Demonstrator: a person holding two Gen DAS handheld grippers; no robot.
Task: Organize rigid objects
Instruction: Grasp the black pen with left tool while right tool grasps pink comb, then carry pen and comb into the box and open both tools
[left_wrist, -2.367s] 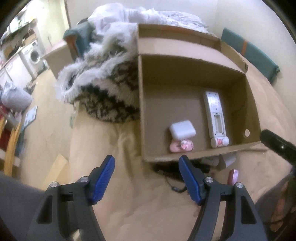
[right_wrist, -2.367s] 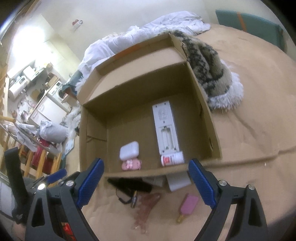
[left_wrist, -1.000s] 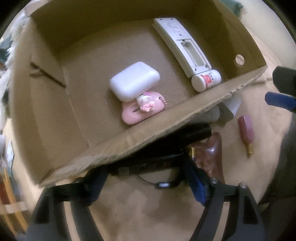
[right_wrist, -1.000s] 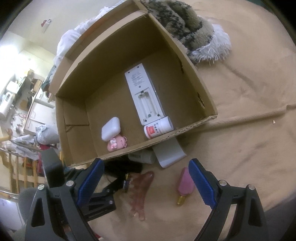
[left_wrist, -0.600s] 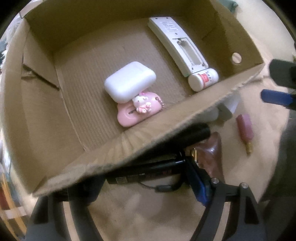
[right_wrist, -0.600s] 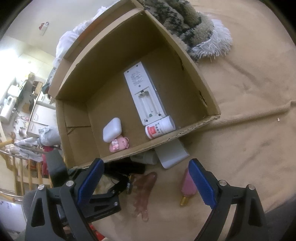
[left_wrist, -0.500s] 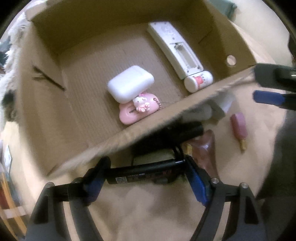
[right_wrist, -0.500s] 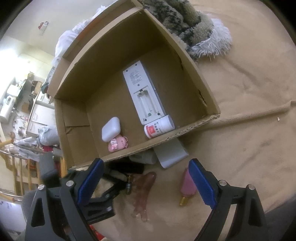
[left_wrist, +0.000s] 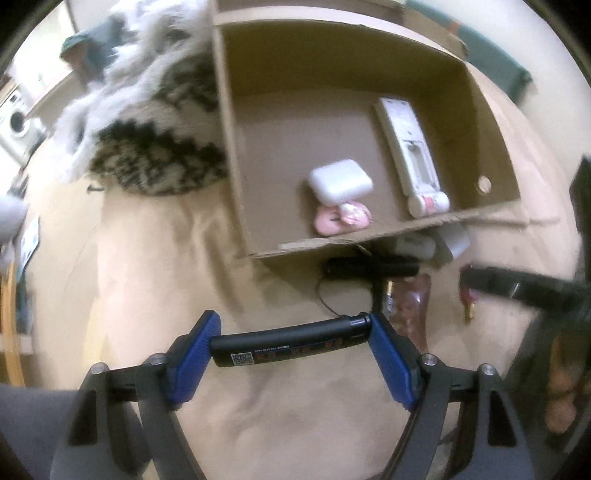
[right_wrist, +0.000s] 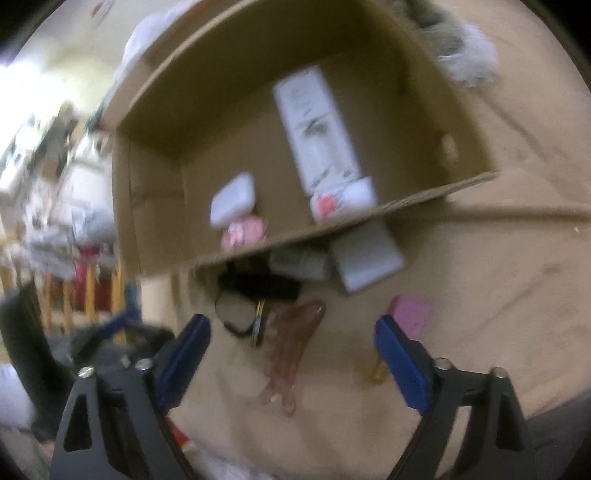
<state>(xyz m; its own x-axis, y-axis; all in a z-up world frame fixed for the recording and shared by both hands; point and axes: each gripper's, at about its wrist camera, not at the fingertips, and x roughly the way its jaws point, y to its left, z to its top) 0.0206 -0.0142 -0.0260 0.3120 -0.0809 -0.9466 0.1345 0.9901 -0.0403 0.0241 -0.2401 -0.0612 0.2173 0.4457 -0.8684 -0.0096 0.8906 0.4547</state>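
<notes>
Left gripper (left_wrist: 291, 347) jaws clamped endwise on black stick (left_wrist: 288, 341); right gripper (right_wrist: 291, 354) jaws wide, empty.

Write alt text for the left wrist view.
The left claw grips a black stick-shaped device endwise between its blue pads, above a tan cloth surface. Beyond sits an open cardboard box holding a white remote, white case, pink charm and small bottle.

The left gripper (left_wrist: 291, 347) has black plastic arms with triangular cut-outs, silver screw heads near the finger roots, and blue ribbed pads (left_wrist: 194, 356). The right gripper (right_wrist: 291, 354) has the same build: black arms, silver screws, blue pads (right_wrist: 402, 365). Grey fabric fills the lower left corner of the left view.
</notes>
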